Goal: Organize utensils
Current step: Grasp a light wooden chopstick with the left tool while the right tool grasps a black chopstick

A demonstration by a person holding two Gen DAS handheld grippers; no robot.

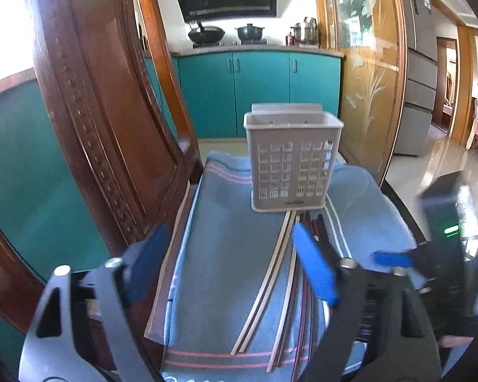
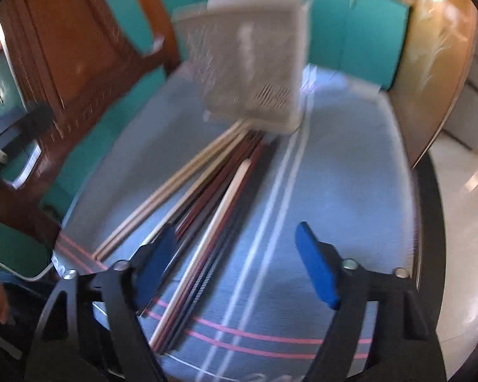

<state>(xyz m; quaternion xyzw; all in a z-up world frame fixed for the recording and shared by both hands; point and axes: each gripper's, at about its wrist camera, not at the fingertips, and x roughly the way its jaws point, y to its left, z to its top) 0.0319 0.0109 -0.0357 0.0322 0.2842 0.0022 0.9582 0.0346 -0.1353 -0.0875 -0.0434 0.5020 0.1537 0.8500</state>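
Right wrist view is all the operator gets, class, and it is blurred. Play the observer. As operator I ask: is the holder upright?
Observer: Yes, the holder stands upright on the towel.
Operator: Anything in it?
Observer: Nothing shows above its rim; the chopsticks lie on the towel in front of it.
Operator: And the left gripper?
Observer: The left gripper is open and holds nothing.

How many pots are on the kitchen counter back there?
3: a black wok on the left, a dark lidded pot in the middle, a shiny steel pot on the right. The chair may hide more.
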